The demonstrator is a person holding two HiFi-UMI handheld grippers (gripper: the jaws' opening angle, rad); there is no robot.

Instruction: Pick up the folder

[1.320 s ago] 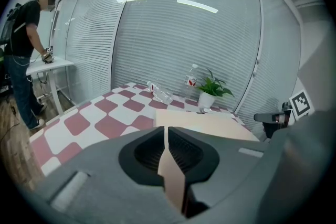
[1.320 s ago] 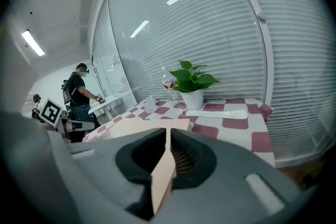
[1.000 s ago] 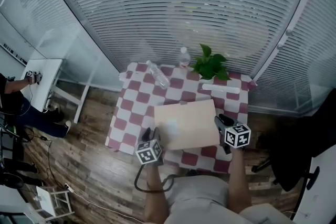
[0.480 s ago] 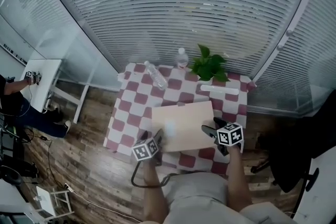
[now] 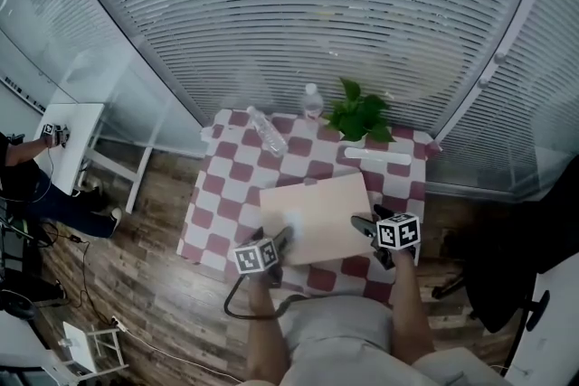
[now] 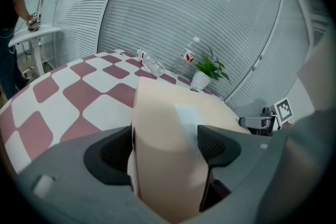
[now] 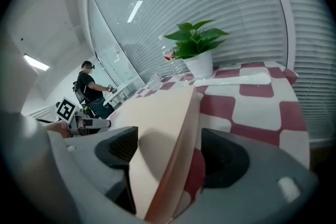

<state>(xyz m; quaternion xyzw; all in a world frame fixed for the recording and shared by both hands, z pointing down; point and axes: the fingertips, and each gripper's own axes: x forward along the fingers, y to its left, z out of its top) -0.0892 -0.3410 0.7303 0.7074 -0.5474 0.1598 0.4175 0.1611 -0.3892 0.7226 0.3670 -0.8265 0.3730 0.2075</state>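
Observation:
The beige folder (image 5: 312,211) lies on the red-and-white checked table (image 5: 226,194), its near edge toward me. My left gripper (image 5: 282,237) is at the folder's near left corner and my right gripper (image 5: 364,224) at its near right corner. In the left gripper view the folder (image 6: 173,128) runs between the wide jaws of that gripper (image 6: 165,147). In the right gripper view the folder's edge (image 7: 157,118) sits between the jaws of that gripper (image 7: 165,152) with a gap on the right side. Both pairs of jaws are opening and do not clamp the folder.
A potted green plant (image 5: 360,115), an upright water bottle (image 5: 313,99), a lying clear bottle (image 5: 270,129) and a long white object (image 5: 378,155) sit at the table's far side. Blinds stand behind. A person (image 5: 18,160) is at a white desk (image 5: 77,129) far left.
Both grippers have sunk toward the table's near edge and their jaws have spread wide. The folder has come down with them and now lies flatter on the table.

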